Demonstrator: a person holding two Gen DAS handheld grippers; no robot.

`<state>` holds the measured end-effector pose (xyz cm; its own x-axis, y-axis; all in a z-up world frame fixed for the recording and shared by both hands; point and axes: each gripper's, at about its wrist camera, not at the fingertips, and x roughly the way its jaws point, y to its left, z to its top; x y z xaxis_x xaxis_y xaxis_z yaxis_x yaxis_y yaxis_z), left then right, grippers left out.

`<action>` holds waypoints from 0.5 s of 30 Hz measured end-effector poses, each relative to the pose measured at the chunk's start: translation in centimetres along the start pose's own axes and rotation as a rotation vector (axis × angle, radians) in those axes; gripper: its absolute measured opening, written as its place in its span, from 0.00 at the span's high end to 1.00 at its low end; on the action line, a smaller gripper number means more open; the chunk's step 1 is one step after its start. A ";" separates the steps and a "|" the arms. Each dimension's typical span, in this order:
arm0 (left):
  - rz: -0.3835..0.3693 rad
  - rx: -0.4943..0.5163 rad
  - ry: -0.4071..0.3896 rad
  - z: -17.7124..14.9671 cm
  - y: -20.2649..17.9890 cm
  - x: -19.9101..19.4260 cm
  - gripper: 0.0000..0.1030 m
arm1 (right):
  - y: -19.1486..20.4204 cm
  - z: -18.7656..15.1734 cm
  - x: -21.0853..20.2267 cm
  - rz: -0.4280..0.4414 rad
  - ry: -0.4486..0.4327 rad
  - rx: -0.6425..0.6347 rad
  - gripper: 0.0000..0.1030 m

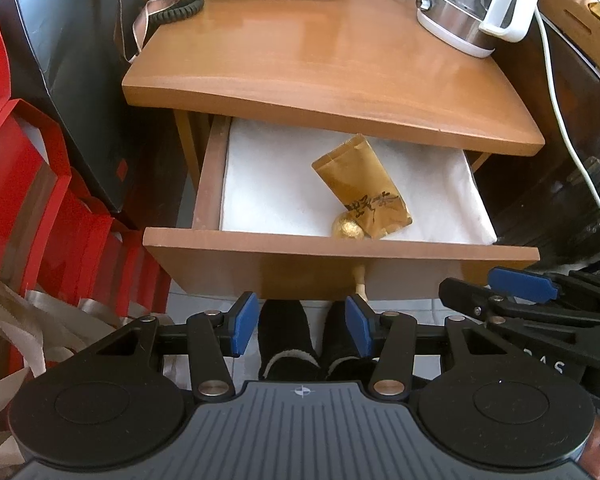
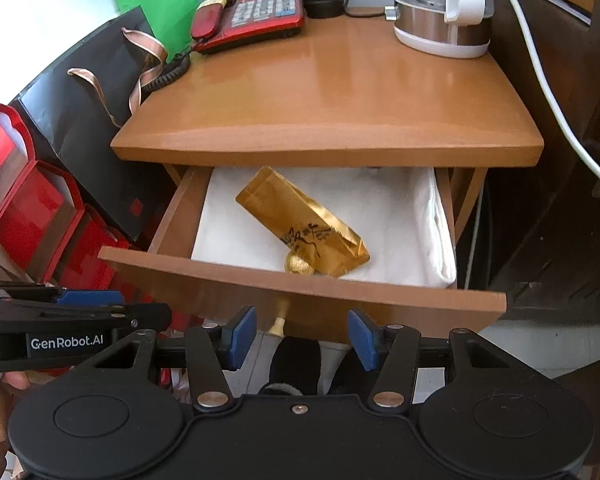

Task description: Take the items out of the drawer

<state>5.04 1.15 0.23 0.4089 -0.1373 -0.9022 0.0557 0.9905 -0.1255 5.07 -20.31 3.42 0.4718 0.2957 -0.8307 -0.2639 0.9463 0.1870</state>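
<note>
gold foil marks the targets: a pouch (image 2: pixel 302 222) and small ball (image 2: pixel 298 265) at the open drawer (image 2: pixel 300 288) front, frame centre. the left gripper (image 1: pixel 302 330) and right gripper (image 2: pixel 302 334) hover empty, jaws apart; one should descend past the front panel and straddle the pouch's narrow width.

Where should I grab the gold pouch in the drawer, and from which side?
Grip the gold pouch across its narrow width at mid-length, coming from above. It lies flat and diagonal on the white liner, and the foil ball crowds its near end.
</note>
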 end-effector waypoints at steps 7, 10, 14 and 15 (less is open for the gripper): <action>0.007 0.019 0.009 -0.6 -0.3 0.0 0.50 | 0.1 -1.2 0.1 -0.006 0.019 0.014 0.52; 0.009 0.030 0.012 -0.8 -0.5 0.1 0.50 | 0.1 -1.5 0.2 -0.008 0.025 0.024 0.52; 0.005 0.036 0.019 -1.1 -0.8 0.2 0.50 | 0.0 -1.7 0.2 -0.013 0.031 0.035 0.52; 0.003 0.034 0.022 -1.2 -0.8 0.2 0.50 | 0.0 -1.8 0.2 -0.013 0.034 0.039 0.52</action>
<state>4.03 0.30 -0.33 0.3889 -0.1344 -0.9114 0.0854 0.9903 -0.1096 3.66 -20.49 2.32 0.4459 0.2792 -0.8504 -0.2246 0.9546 0.1956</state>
